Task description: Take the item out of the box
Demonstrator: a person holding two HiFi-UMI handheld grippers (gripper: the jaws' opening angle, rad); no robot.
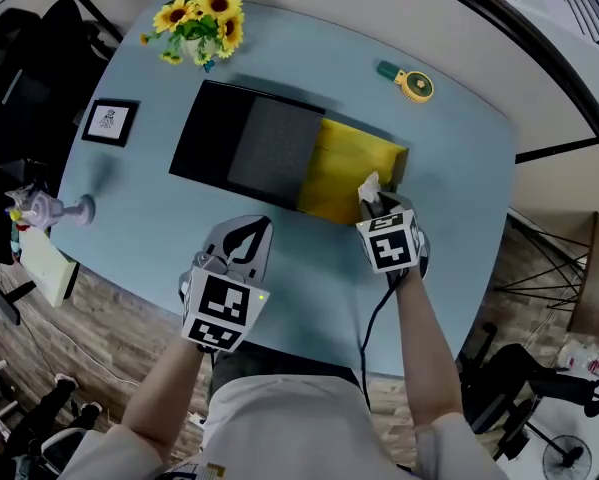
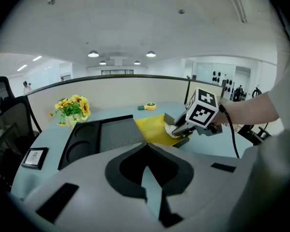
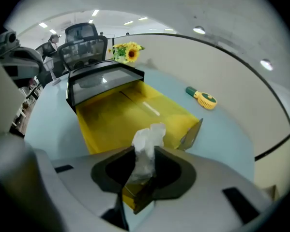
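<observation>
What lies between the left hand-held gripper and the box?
Only bare table, as the head view shows; the left hand-held gripper sits just short of the box's near edge.

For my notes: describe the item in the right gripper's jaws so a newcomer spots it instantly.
On the pale blue table lies a long black box with a yellow open end. At that end's near right corner, a crumpled white paper wad sticks up, pinched by the right gripper. Nothing else in the box is white or crumpled.

Yellow box (image 1: 341, 171), white item (image 1: 369, 185), pale blue table (image 1: 464, 143).
</observation>
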